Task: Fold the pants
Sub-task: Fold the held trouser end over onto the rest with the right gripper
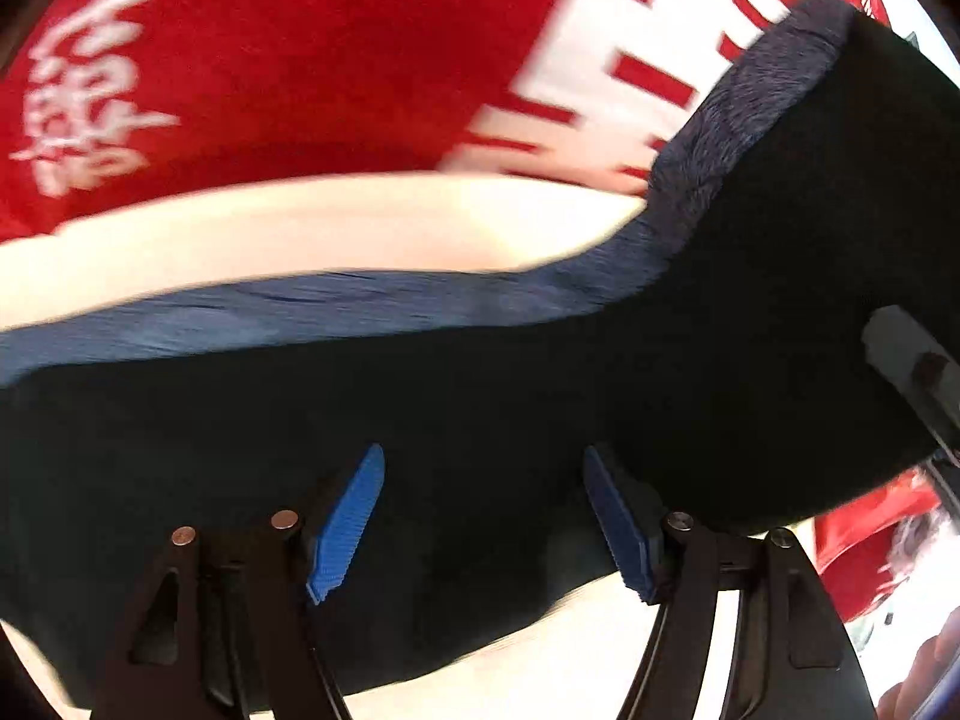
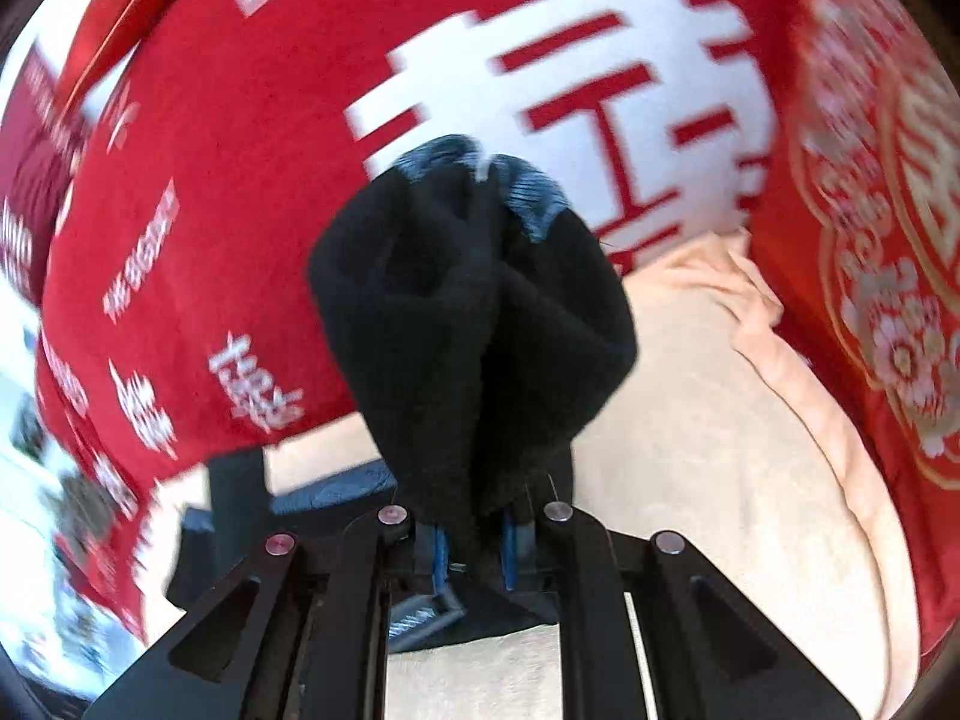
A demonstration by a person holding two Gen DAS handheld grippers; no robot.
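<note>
1. The dark pants (image 1: pixel 480 420) lie spread over a cream sheet (image 1: pixel 300 228), with a red blanket bearing white characters (image 1: pixel 270 60) behind. In the left wrist view the fabric fills the lower half of the frame, and a band of lighter blue lining runs along its far edge.

2. The left gripper (image 1: pixel 483 519) hangs over the pants with its blue pads wide apart. Nothing is pinched between them; the cloth only shows beyond the gap.

3. The right gripper (image 2: pixel 474 552) is closed almost fully on a bunched end of the pants, which stands up from the jaws in a dark, folded lump with a ribbed blue edge at its top. The pads themselves are mostly hidden by the cloth.

4. Risk: with only one gripper holding, the free side of the pants may drag and crease as the held end travels, so the fold lands crooked.

5. Risk: the right grip takes a thick wad, so some layers may slide out if the fabric is pulled hard.

6. Risk: the loose cream sheet could be caught up with the pants when the left gripper closes, since the two lie directly on one another.

7. Both views are motion-blurred, so whether the held end is a hem or the waistband is uncertain; it looks like a cuff.
</note>
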